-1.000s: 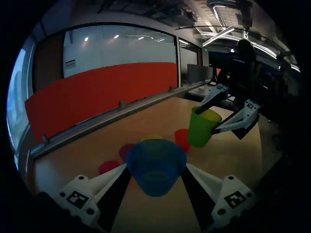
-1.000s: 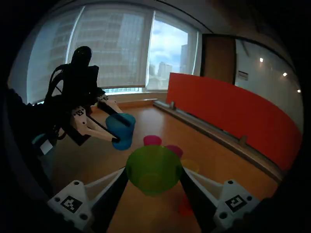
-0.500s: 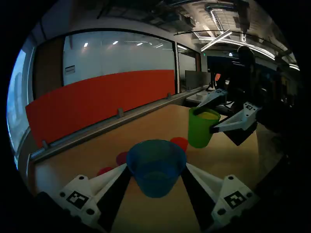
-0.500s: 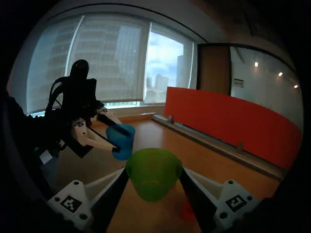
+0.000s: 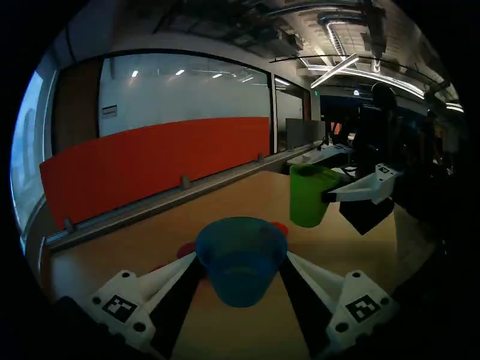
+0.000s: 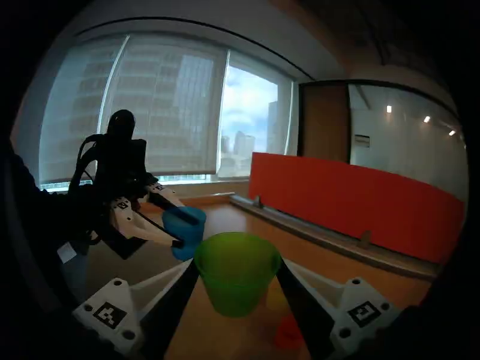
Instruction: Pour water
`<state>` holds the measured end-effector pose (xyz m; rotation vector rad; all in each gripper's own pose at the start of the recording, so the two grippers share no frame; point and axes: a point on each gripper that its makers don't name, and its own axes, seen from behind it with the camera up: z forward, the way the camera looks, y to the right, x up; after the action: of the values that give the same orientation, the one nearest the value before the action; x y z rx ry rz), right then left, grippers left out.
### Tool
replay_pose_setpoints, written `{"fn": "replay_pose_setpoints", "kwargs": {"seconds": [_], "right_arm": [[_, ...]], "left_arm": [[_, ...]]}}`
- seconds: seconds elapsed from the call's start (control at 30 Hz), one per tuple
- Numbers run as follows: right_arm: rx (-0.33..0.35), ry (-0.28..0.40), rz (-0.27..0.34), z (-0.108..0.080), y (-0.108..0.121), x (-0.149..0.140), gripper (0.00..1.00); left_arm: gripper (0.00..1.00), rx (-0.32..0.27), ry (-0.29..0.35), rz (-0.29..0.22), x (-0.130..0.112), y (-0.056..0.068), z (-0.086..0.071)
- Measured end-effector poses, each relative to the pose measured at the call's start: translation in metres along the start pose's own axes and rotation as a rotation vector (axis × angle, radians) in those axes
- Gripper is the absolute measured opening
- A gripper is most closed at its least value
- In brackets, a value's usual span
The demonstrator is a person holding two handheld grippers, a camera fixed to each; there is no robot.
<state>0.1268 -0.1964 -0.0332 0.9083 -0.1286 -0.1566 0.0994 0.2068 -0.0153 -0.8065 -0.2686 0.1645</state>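
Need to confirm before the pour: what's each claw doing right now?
Left claw: closed, holding the blue cup.
Right claw: closed, holding the green cup.

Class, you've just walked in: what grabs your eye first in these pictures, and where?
Two bright cups are held over the wooden table: a blue cup in the left gripper, a green cup in the right gripper. Behind them a long orange panel lines the table's edge.
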Motion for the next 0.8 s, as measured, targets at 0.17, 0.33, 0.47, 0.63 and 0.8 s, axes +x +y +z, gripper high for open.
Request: {"fn": "replay_pose_setpoints", "kwargs": {"seconds": [0.17,0.33,0.47,0.63,0.8], "right_arm": [[-0.002,0.028,-0.001,0.001,-0.001,0.007,0.93],[-0.002,0.043,-0.004,0.001,-0.001,0.009,0.93],[-0.004,0.047,-0.005,0.001,0.0,0.01,0.93],[0.0,0.048,-0.007,0.001,0.0,0.011,0.93],[0.006,0.048,-0.012,0.002,-0.002,0.011,0.93]], "left_arm": [[0.84,-0.003,0.008,-0.002,0.003,0.001,0.0],[0.84,-0.002,0.023,0.003,0.006,0.0,-0.002],[0.84,-0.001,0.032,0.006,0.008,0.0,-0.002],[0.84,0.007,0.053,0.014,0.013,-0.003,-0.002],[0.84,0.021,0.078,0.027,0.02,-0.007,-0.002]]}}
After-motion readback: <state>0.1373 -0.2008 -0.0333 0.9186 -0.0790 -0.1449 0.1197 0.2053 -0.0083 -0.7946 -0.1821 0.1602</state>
